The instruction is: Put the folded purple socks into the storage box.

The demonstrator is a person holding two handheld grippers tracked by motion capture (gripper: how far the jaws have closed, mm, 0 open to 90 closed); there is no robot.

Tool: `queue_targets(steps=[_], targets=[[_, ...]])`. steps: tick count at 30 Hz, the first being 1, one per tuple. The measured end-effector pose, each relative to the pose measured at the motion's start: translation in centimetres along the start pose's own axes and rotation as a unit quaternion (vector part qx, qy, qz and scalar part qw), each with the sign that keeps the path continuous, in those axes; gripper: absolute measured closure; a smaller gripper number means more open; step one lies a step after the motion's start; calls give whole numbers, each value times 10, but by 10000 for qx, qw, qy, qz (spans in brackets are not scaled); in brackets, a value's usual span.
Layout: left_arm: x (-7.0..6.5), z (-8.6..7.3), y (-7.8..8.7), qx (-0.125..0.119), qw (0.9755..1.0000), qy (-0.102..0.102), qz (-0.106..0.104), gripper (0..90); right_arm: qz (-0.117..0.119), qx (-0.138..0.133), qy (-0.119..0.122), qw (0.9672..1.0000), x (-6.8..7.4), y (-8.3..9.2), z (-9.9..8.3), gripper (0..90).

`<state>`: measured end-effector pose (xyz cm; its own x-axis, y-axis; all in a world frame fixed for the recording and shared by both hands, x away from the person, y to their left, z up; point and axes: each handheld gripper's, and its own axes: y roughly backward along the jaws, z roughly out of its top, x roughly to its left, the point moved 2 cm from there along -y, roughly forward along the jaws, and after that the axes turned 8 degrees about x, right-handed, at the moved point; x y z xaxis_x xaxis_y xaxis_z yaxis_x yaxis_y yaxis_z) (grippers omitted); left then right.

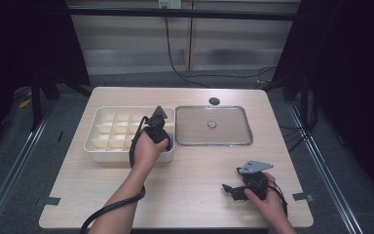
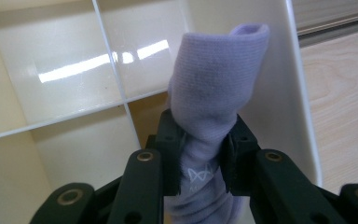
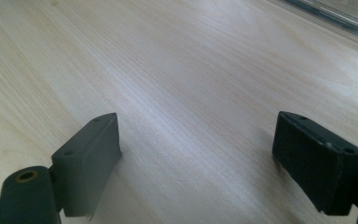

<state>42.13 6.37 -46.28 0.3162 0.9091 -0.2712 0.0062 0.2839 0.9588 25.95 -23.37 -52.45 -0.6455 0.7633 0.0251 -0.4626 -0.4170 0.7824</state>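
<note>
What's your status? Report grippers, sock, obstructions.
Left gripper shut on rolled purple sock, over the divided tray's corner cell. Right gripper open, empty, above the table. Nothing blocking.

A recording lab, not a home: a pale wood-grain laminate table (image 1: pixel 185 195) stands alone on grey carpet, walled by black curtains at 9 and 3 o'clock. A black metal crossbar (image 1: pixel 180 13) spans the top at 12 o'clock, from which a black cable (image 1: pixel 173 53) drops to the floor. Aluminium floor rails (image 1: pixel 14 161) flank the table, and grey tape strips (image 1: pixel 302 197) mark its near corners at 5 and 7 o'clock.
</note>
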Motion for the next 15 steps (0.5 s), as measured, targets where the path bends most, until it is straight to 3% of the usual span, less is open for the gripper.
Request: queue_targets(steps=[15], targets=[[2,1,10,-35,9998,0,-214,629,5,1,-3,10000,0,0,0,145]])
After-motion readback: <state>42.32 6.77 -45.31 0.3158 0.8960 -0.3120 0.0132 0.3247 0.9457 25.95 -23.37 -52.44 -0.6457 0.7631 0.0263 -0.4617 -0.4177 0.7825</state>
